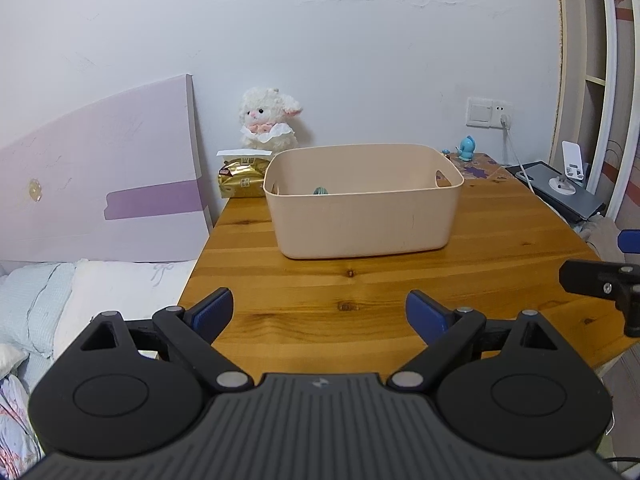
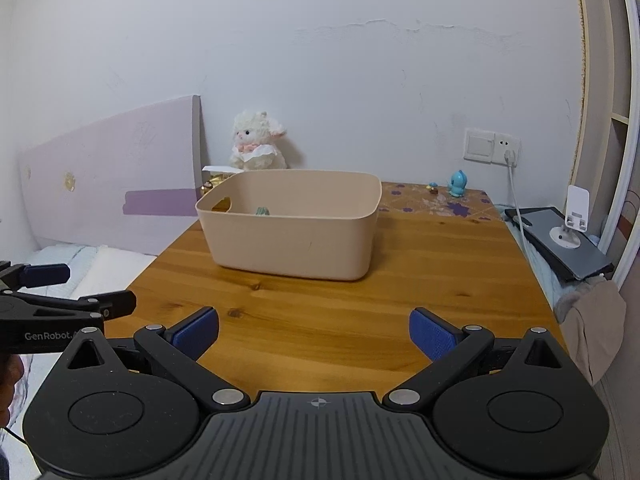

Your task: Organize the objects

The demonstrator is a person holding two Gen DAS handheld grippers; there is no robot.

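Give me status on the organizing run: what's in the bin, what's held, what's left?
Done: one small greenish item lies inside the beige bin; it is mostly hidden by the wall. In hand: nothing; the left gripper and right gripper are both open over the table. Possibly left: the blue figurine, plush lamb and gold packet stand outside the bin.

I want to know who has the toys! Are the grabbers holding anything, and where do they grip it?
Nothing is held. The left hand-held gripper and the right hand-held gripper are both open, with only bare wooden table between their fingers.
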